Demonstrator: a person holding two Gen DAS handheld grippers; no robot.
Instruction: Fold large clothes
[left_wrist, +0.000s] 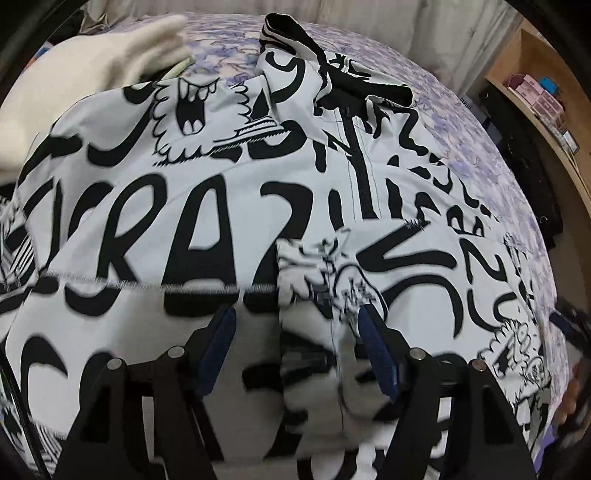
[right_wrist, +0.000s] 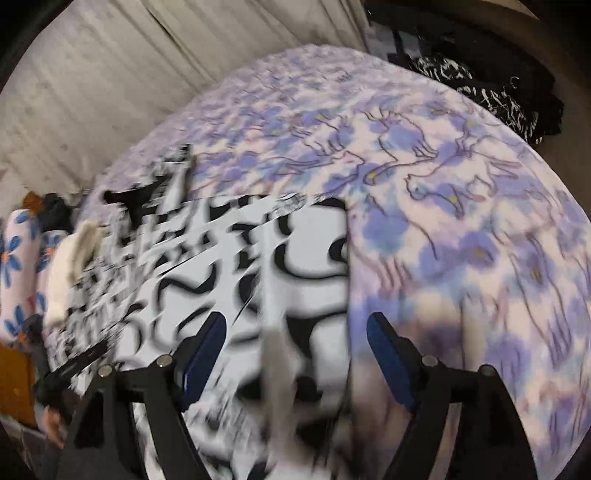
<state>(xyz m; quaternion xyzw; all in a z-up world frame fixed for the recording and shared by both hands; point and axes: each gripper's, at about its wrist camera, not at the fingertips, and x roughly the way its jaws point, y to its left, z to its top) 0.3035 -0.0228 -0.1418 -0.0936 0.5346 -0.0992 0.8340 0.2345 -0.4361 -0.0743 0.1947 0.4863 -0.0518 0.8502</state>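
A large white jacket with black graffiti print lies spread on a bed, its zip running up the middle and a folded flap lying near my left gripper. My left gripper is open just above the jacket, its blue-padded fingers apart and empty. In the right wrist view the same jacket is blurred and its right edge runs between the fingers. My right gripper is open over that edge, holding nothing.
The bed has a purple floral cover. A cream garment lies at the jacket's far left. A wooden shelf with boxes stands at the right. Dark clothes lie beyond the bed. A flowered pillow is at the left.
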